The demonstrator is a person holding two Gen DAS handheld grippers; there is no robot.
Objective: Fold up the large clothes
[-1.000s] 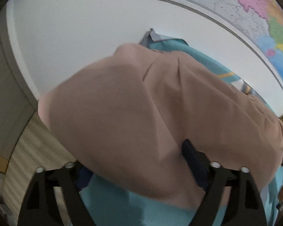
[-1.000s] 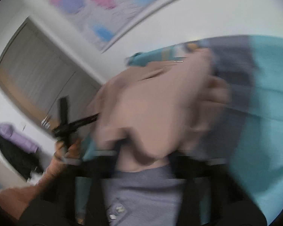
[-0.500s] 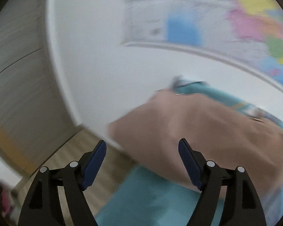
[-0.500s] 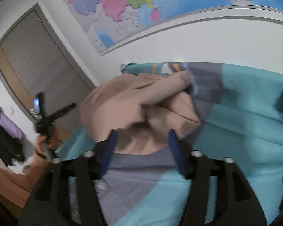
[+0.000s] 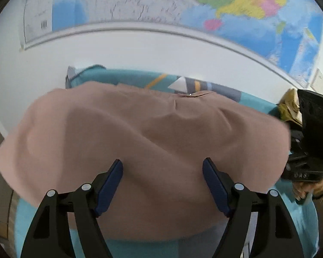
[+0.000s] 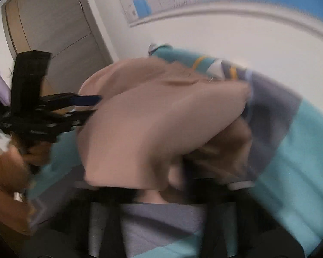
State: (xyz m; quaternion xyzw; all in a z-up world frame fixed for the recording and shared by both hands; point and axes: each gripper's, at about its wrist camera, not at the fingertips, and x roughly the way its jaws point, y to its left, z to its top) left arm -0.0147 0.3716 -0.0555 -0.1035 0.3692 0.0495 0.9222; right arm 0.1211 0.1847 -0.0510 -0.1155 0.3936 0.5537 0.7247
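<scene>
On the teal and grey bed cover (image 5: 127, 79), the beige garment (image 5: 152, 133) lies bunched, the left claw (image 5: 162, 185) now spread wide over it, holding nothing, while the right claw (image 6: 161, 185) has just snapped shut on its near edge (picture blurred), so another fold seems to begin.

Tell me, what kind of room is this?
Probably a room in a home, maybe a bedroom. A big coloured map hangs on the white wall, a plain grey door stands at one side, and a tan garment lies on a teal blanket.
</scene>
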